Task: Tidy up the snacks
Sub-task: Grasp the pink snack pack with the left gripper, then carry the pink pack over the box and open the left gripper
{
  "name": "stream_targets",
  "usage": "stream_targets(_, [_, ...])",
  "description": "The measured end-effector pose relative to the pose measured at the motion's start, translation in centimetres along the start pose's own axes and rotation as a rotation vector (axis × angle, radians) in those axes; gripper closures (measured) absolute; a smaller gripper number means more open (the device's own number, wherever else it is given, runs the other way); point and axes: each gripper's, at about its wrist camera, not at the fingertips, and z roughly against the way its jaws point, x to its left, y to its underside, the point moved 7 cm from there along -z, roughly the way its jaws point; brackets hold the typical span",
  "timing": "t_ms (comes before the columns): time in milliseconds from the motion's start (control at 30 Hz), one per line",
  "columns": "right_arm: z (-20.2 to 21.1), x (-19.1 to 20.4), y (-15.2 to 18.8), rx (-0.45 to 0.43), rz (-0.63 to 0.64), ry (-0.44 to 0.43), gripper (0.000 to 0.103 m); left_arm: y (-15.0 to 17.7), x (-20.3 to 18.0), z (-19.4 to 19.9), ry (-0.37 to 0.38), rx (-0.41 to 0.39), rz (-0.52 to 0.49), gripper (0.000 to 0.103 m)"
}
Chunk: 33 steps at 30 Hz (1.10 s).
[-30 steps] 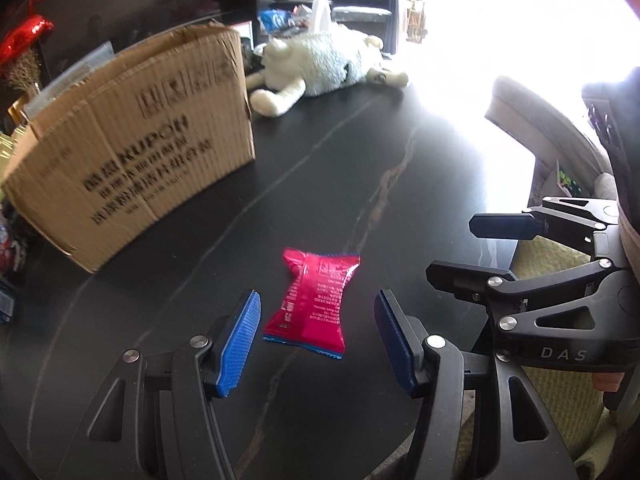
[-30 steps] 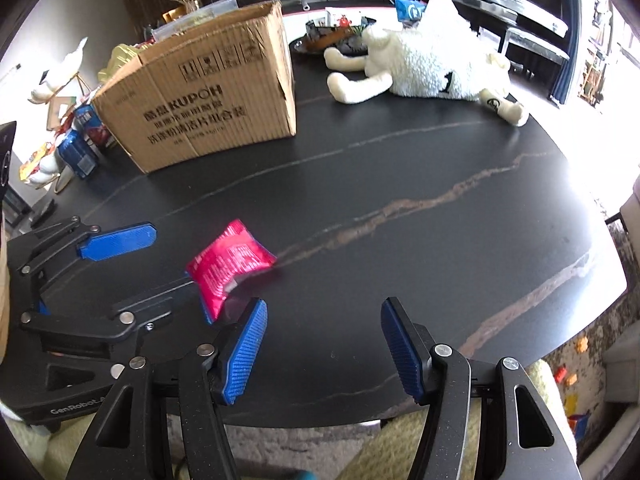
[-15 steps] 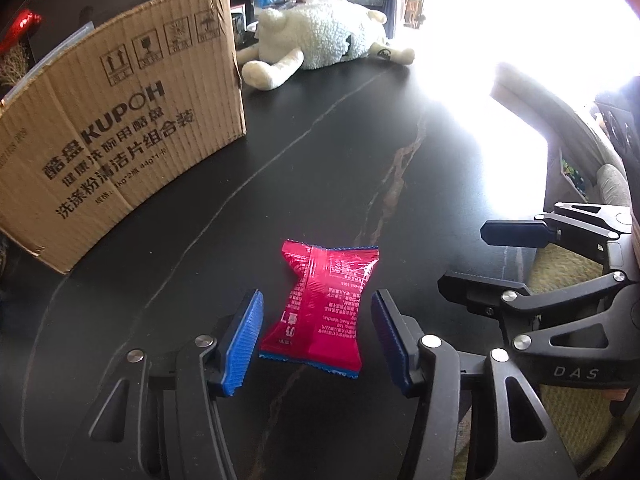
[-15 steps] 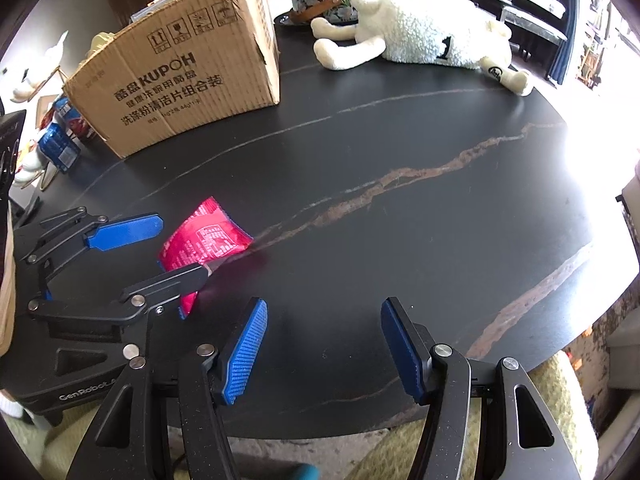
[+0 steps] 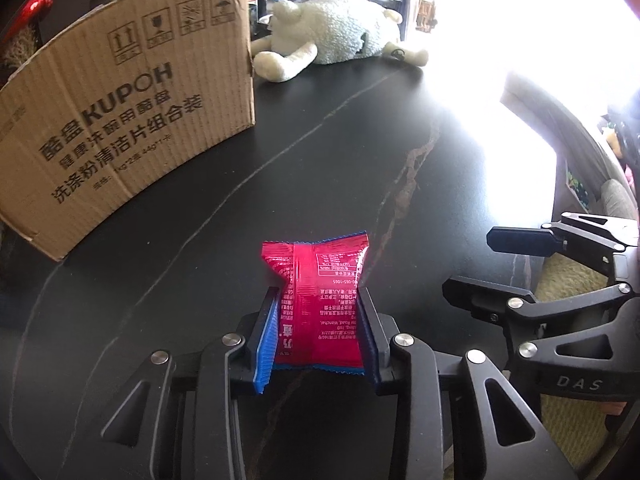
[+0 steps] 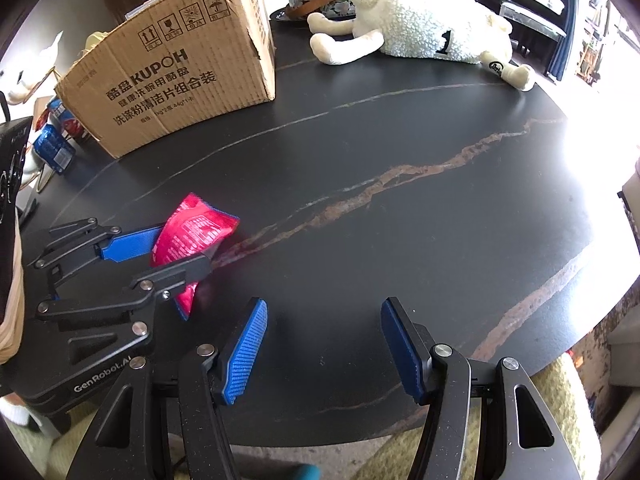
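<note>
A red snack packet (image 5: 320, 304) lies on the black marble table (image 5: 328, 152), between the blue pads of my left gripper (image 5: 318, 296). The jaws are closing, and both pads press on the packet's long sides. In the right wrist view the packet (image 6: 192, 232) bulges upward between the left gripper's (image 6: 182, 250) fingers. My right gripper (image 6: 323, 308) stands open over bare table (image 6: 400, 240) just right of the packet, with nothing between its pads. It also shows at the right edge of the left wrist view (image 5: 470, 262).
An open brown cardboard box (image 6: 180, 76) stands at the back left. A white plush sheep (image 6: 424, 24) lies at the back of the table beside a tray of items (image 6: 316, 0). Blue snack packs (image 6: 54, 148) sit left of the box. The table's rounded edge runs close on the right.
My left gripper came down around the red packet and its jaws narrowed until the pads met the packet's sides, which buckled upward. The right gripper sank a little and stayed open.
</note>
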Motion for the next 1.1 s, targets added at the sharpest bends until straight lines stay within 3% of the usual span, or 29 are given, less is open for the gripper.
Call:
stream_targets(500, [2.9, 1.9, -2.1, -0.076, 0.039, -0.025, 0.042, 0.0, 1.9, 5.0, -0.054, -0.07, 0.095, 0.068])
stream_targets(1100, [8.9, 5.6, -6.9, -0.24, 0.11, -0.074, 0.042, -3.6, 5.0, 13.4, -0.157, -0.272, 0.159, 0.068])
